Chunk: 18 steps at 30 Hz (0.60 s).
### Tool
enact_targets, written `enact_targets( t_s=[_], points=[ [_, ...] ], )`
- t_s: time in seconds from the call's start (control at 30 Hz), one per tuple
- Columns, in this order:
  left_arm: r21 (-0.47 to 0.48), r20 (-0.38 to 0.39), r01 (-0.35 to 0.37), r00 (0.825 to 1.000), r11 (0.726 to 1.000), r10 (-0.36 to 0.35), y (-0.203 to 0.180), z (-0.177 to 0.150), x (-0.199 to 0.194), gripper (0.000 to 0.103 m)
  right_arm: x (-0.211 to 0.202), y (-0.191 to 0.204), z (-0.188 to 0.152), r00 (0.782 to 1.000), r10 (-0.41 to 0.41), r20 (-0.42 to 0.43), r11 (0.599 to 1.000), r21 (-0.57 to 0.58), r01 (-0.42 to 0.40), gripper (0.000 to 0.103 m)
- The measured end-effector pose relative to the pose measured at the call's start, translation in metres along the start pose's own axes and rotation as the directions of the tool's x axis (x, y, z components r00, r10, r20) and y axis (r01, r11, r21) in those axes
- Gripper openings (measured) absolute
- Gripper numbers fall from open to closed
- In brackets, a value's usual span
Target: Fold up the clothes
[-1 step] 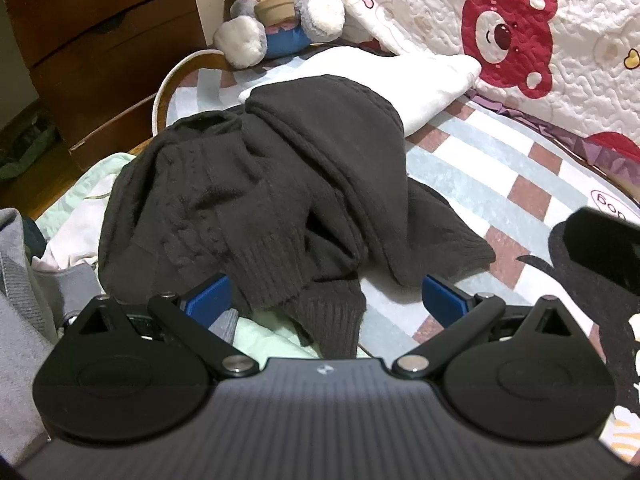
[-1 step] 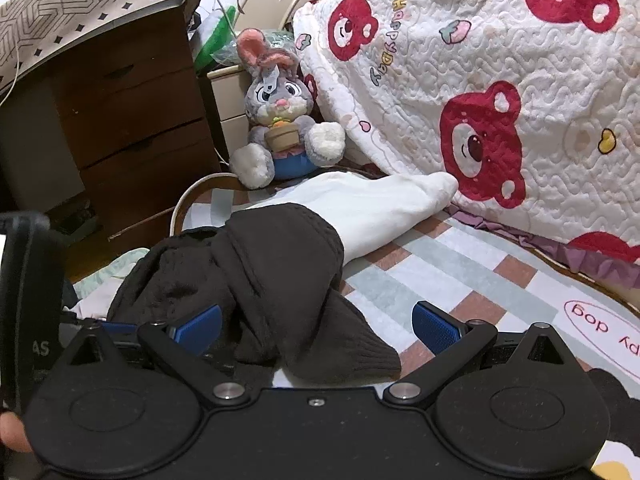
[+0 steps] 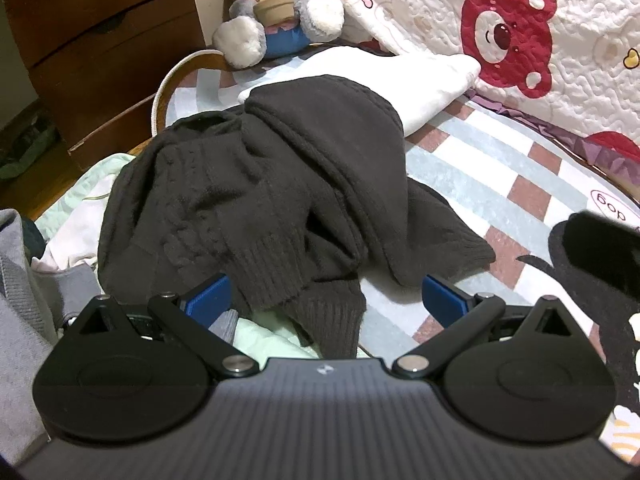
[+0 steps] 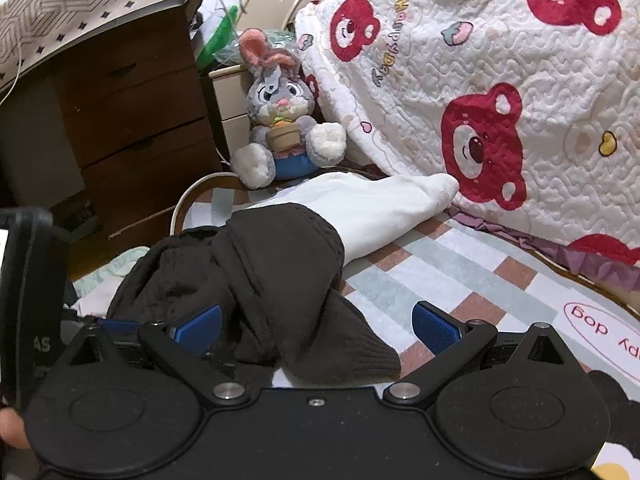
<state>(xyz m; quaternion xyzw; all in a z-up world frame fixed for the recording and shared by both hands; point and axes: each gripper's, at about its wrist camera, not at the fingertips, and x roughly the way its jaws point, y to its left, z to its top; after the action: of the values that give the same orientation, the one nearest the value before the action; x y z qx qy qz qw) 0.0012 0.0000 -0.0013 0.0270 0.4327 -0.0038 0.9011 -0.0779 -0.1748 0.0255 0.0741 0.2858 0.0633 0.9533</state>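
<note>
Checked bedsheet (image 3: 472, 176) mostly bare. Dark knit sweater (image 3: 256, 200) lay crumpled near bed's foot, partly over white garment (image 3: 424, 84); no fold made, all folding left. Left gripper (image 3: 326, 300), right gripper (image 4: 316, 326) both spread wide, holding nothing.

Matt, seemingly woollen ribbed-knit sweater (image 3: 256, 200)

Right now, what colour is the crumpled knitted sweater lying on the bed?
Dark brown, nearly black, cable-knit sweater with ribbed cuffs; the left wrist view shows it best.
</note>
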Motion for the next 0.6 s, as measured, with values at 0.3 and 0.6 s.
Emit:
enact_targets(
  t_s=[0.3, 0.6],
  points=[
    [-0.005, -0.024, 0.03, 0.999, 1.0, -0.03, 0.0, -0.003, 0.007, 0.103, 0.0, 0.005, 0.006, 1.0, -0.014, -0.013, 0.998, -0.068, 0.014, 0.103],
    [-0.002, -0.034, 0.036, 0.999, 0.999, -0.036, 0.0, -0.002, 0.009, 0.103, -0.003, 0.007, -0.003, 0.999, -0.038, -0.001, 0.997, -0.06, 0.038, 0.103]
  ],
)
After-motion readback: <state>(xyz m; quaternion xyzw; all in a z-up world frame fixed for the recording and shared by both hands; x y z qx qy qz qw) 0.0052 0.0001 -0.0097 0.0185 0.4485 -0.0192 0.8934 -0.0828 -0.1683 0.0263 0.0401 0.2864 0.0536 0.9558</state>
